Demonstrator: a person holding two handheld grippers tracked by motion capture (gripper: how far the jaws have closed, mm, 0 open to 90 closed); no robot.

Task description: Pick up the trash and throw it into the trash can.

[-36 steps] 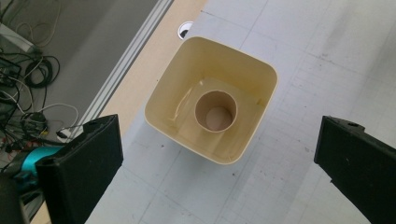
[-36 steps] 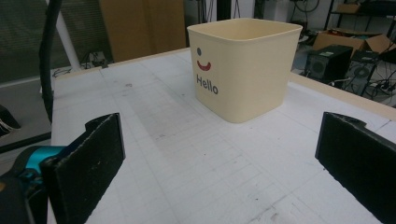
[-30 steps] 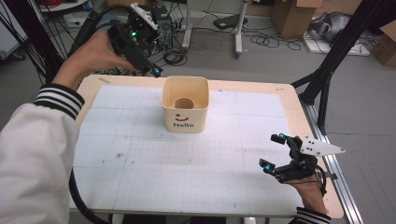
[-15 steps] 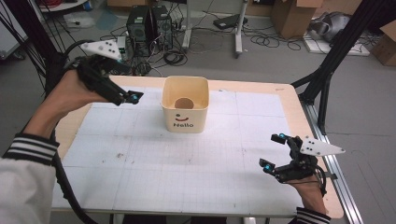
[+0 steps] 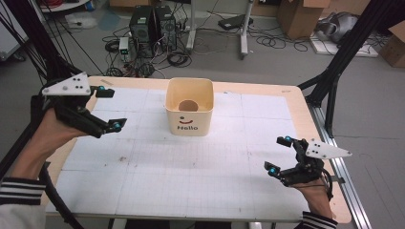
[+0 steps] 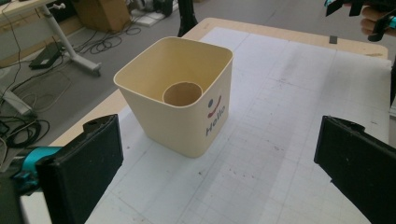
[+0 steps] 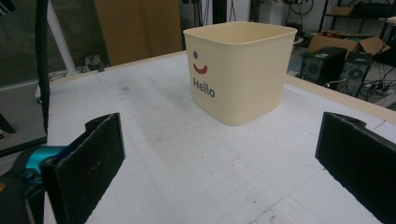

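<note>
**Both grippers open, left one lining up on the cream tub**

The cream "Hello" tub (image 5: pixel 189 107) is sitting upper centre of the high view, on the white grid mat of the table (image 5: pixel 157 191), w/ a brown cardboard-looking ring (image 5: pixel 188 105) lying inside on its floor. In the left gripper view the tub is filling the upper middle, the ring visible through the open top.

To do the approach well, I'd judge: the left gripper (image 5: pixel 107 109) is nearest, so it's worth keeping it level w/ the rim, jaws wide, & coming in square on one wall, not a rounded corner. The tub looks light and may slide or tip if nudged; slow closing, pinching wall near the rim, seems safest.

Pose: left gripper is hovering at frame left, off the mat, jaws spread wide, empty, pointing right toward the tub, hand wrapped round the handle. Right gripper (image 5: pixel 279 155) is sitting lower right, near the table edge, well apart from the tub, jaws also spread, holding nothing, aimed up-left at it.
</note>
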